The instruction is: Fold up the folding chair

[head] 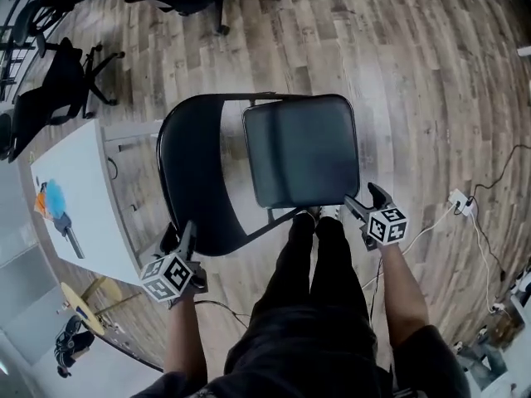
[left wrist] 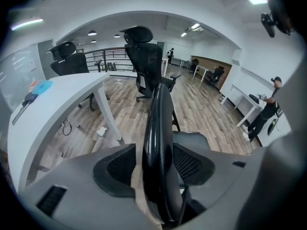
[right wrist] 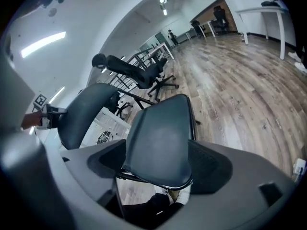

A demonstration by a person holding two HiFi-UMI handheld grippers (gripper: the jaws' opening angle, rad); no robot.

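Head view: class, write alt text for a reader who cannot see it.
Seen from above, a person in black trousers stands before an unfolded black folding chair on a wooden floor, the left gripper at its backrest edge, the right gripper at a front corner of the seat. A white table stands at the left.

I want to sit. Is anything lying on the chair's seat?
No, the seat shows only bare dark padding in the head view.
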